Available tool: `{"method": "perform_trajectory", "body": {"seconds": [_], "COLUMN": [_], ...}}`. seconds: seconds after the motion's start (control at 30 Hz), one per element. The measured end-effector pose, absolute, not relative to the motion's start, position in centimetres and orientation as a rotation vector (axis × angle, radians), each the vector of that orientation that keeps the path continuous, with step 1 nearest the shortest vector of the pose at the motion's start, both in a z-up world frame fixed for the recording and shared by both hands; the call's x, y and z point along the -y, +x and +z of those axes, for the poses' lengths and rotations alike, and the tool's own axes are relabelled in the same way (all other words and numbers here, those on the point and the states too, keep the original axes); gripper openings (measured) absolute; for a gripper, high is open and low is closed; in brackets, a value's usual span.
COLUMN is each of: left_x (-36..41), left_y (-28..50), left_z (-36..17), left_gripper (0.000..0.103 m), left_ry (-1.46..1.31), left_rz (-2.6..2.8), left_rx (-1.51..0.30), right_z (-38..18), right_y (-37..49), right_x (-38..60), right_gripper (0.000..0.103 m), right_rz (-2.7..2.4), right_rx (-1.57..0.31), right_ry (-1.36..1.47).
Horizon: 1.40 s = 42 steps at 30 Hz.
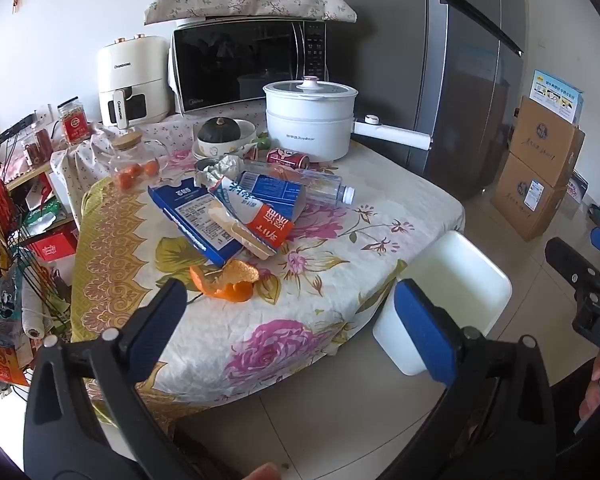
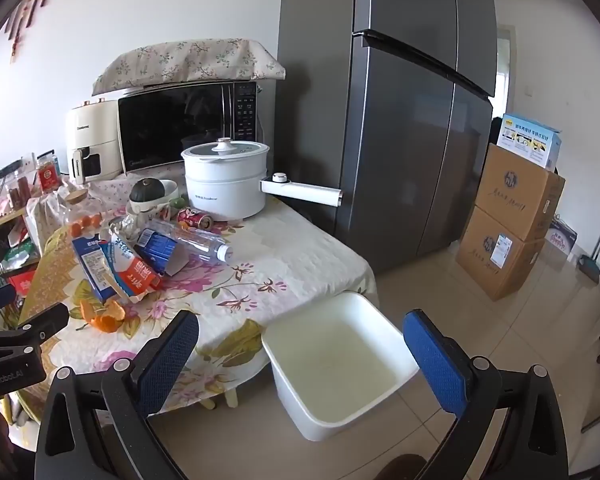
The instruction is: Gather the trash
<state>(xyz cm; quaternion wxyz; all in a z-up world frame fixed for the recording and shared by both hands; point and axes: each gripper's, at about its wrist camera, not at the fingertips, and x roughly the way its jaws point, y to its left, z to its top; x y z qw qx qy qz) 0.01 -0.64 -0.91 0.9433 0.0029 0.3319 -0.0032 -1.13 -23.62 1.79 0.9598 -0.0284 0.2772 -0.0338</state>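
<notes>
Orange peel (image 1: 230, 282) lies mid-frame on the floral tablecloth (image 1: 340, 240) below the heaped cartons (image 1: 236, 212), white bin (image 2: 332, 364) empty at lower right — my left claw (image 1: 292, 328) and right claw (image 2: 300, 360) both gape, released, holding nothing — and a careless grab could snag cloth or roll the plastic bottle (image 1: 312, 186) off.

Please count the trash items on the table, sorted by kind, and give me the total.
Cartons or paper boxes: 3
Plastic bottle: 1
Drink cans: 2
Orange peel: 1
Crumpled foil: 1
Total: 8
</notes>
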Motion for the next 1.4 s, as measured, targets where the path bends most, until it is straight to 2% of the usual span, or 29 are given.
{"method": "perform_trajectory", "body": {"seconds": [1.4], "left_x": [0.77], "left_y": [-0.16], "left_z": [-1.16], "left_gripper": [0.103], "left_ry": [0.006], "left_rz": [-0.012], "left_rx": [-0.688], "right_z": [1.55], "right_y": [-1.22], "right_x": [23.68], "right_gripper": [0.103], "right_rz": [-0.076], "right_rx": [-0.569], "right_ry": [-0.048]}}
